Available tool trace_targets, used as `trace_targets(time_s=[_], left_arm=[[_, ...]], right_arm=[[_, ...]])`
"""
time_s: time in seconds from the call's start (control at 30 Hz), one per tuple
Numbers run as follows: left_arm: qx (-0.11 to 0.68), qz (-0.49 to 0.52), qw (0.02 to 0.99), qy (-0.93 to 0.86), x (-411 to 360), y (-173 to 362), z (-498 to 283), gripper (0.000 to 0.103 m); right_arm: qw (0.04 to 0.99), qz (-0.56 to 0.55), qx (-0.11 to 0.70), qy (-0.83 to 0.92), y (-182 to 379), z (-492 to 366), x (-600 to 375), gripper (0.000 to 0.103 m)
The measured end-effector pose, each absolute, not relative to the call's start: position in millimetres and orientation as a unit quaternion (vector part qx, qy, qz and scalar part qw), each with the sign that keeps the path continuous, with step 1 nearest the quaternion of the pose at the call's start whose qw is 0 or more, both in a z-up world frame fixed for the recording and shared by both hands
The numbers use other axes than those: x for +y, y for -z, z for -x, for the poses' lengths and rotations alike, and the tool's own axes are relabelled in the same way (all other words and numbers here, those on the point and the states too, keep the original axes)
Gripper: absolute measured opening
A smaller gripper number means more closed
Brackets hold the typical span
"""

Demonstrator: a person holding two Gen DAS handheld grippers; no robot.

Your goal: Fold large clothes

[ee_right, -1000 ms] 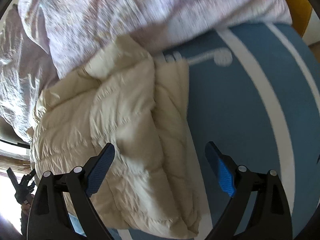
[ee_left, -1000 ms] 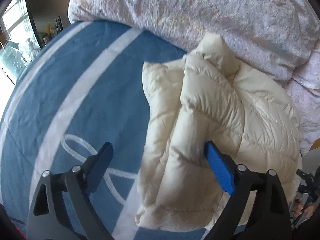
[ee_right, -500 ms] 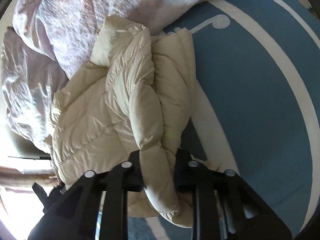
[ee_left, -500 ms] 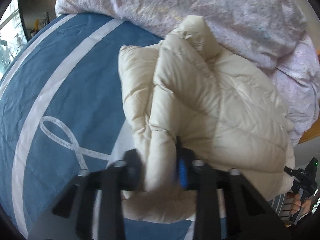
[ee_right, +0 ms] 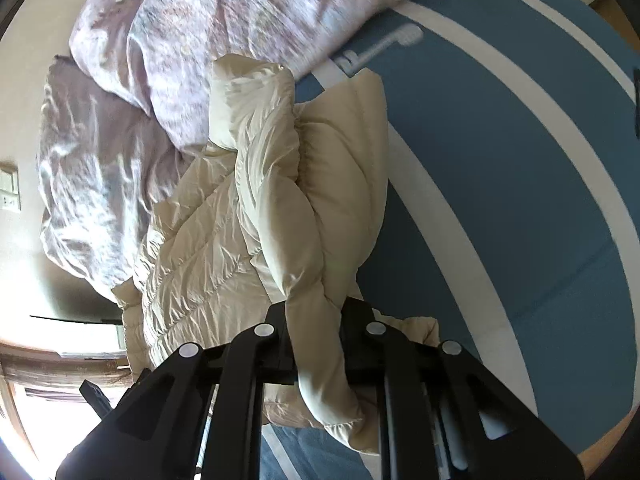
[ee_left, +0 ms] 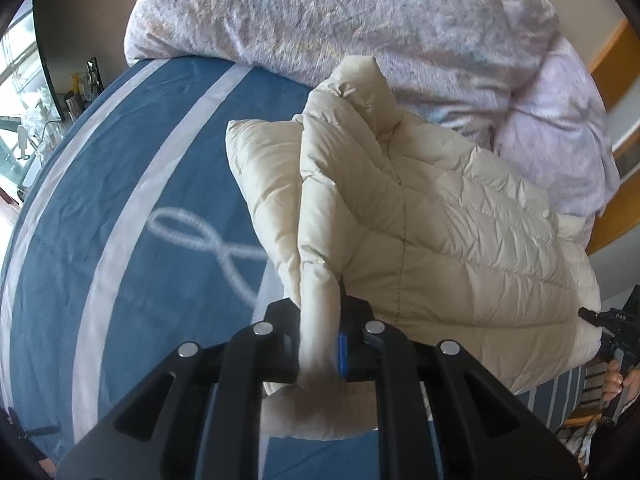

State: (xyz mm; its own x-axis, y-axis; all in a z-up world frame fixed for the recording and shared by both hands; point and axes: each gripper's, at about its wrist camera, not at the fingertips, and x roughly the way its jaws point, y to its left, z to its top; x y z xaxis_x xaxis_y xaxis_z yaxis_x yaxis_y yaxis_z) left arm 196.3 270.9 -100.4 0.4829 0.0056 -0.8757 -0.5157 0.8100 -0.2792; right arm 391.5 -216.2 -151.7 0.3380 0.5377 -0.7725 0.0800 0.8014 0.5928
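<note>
The bed (ee_left: pixel 80 248) fills most of the room from here, its blue cover crossed by wide white stripes and a looping rope pattern. Heaped along the far side of the bed lies a crumpled lilac duvet (ee_left: pixel 360 20), running from one corner to the other and bunched up against the wall.

On the bed, pressed against the near edge of that duvet, sits the jacket (ee_left: pixel 440 232), a cream quilted puffer, partly doubled over itself. One padded fold rises as a ridge down its middle, with a stubby end poking up where the jacket meets the duvet. Its other side hangs towards the edge of the bed.

The left gripper (ee_left: pixel 320 344) is pinched tight on the near end of that ridge, a roll of cream fabric squeezed between its black fingers, a sliver of blue pad showing. The right gripper (ee_right: pixel 316 344) is likewise clamped on a thick fold at the jacket's near end, cloth bulging out below its fingers.
</note>
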Motion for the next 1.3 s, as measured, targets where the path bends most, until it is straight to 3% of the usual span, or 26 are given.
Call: trace_targets(time_s=[0.37, 0.43, 0.5, 0.57, 0.63, 0.73, 1.03, 1.3], left_arm=[[0.495, 0.267, 0.808, -0.174, 251.0, 114.4, -142.3, 0.015], [0.501, 0.248, 0.809, -0.18, 246.7, 114.6, -143.2, 0.022], [0.507, 0.236, 0.806, -0.193, 246.3, 114.7, -144.6, 0.03], [0.509, 0.238, 0.802, -0.203, 248.4, 114.2, -143.8, 0.04], [0.509, 0.23, 0.802, -0.212, 250.1, 112.4, -142.6, 0.058], [0.508, 0.219, 0.802, -0.223, 254.2, 109.0, -142.0, 0.072], [0.503, 0.248, 0.795, -0.232, 278.2, 106.6, -151.3, 0.084], [0.509, 0.263, 0.786, -0.234, 287.5, 114.9, -164.3, 0.086]], right_arm=[[0.773, -0.246, 0.566, -0.149, 173.8, -358.3, -216.6, 0.015], [0.799, -0.196, 0.555, -0.124, 165.6, -348.4, -220.1, 0.024], [0.824, -0.15, 0.54, -0.085, 155.4, -345.2, -216.5, 0.052], [0.852, -0.103, 0.51, -0.058, 140.0, -338.6, -212.0, 0.063], [0.875, -0.064, 0.479, -0.042, 123.1, -333.8, -203.5, 0.063], [0.89, -0.036, 0.45, -0.062, 105.4, -331.8, -181.5, 0.063], [0.887, 0.006, 0.416, -0.202, 97.1, -315.7, -76.9, 0.062], [0.88, 0.028, 0.414, -0.23, 118.7, -293.8, -35.8, 0.061]])
